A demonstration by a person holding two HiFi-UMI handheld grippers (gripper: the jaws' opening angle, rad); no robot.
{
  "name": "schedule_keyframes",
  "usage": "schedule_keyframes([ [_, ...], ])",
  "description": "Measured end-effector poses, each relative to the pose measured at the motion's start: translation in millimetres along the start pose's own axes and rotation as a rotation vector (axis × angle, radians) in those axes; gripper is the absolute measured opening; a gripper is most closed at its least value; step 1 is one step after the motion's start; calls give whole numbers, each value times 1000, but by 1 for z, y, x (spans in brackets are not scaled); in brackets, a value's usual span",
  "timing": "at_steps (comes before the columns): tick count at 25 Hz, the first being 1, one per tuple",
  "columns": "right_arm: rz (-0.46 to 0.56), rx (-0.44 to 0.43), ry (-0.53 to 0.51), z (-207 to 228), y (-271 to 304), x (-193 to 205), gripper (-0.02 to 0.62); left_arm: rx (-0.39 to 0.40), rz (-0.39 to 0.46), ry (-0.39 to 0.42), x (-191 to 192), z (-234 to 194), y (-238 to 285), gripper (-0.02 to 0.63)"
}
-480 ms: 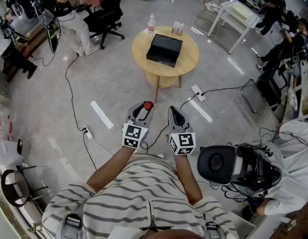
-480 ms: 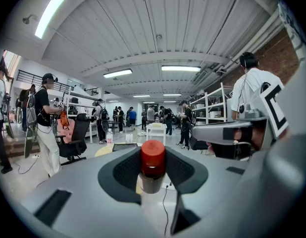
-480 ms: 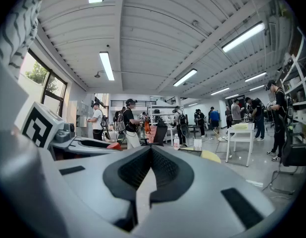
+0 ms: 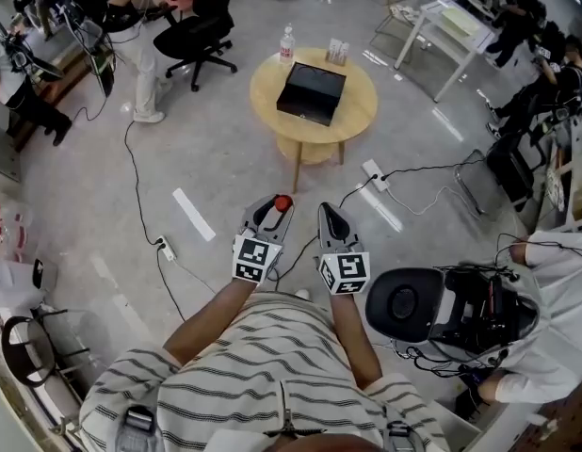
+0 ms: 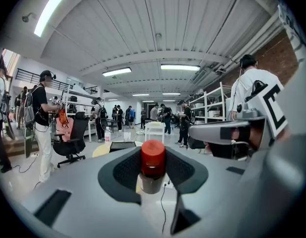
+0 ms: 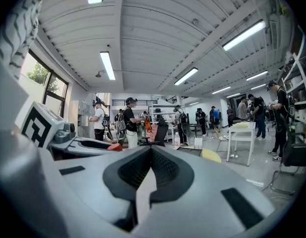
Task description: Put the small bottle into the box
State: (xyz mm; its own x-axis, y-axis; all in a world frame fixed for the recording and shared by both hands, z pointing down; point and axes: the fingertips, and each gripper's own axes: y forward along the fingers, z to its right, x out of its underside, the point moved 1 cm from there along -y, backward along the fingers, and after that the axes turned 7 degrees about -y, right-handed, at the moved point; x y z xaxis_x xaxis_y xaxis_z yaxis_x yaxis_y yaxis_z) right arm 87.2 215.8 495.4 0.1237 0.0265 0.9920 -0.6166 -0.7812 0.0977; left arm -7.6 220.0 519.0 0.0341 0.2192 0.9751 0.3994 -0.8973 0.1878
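Closest in, at 6 o'clock, just past the person's striped shirt (image 4: 263, 365), the left hand-held gripper (image 4: 272, 207) is clamped on the small bottle (image 4: 282, 201). The bottle stands upright between the pads with its red cap poking up, well clear of the floor (image 4: 206, 158). Just beside it, at its 3 o'clock, the right hand-held gripper (image 4: 328, 211) has its jaws pressed together with nothing in them. Both point roughly level.

Further out toward 12 o'clock is the round wooden desk (image 4: 359, 111), well apart from the grippers. The black box (image 4: 311, 93) sits around the middle of it. At the desk's far edge there's a clear water bottle (image 4: 287, 44) at about 11 o'clock, plus a couple of small cartons (image 4: 336, 53) at about 1 o'clock.
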Motion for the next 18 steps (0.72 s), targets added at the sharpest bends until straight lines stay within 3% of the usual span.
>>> schedule_keyframes([
  [18, 61, -94, -5, 29, -22, 0, 9, -89, 12, -20, 10, 33, 17, 153],
])
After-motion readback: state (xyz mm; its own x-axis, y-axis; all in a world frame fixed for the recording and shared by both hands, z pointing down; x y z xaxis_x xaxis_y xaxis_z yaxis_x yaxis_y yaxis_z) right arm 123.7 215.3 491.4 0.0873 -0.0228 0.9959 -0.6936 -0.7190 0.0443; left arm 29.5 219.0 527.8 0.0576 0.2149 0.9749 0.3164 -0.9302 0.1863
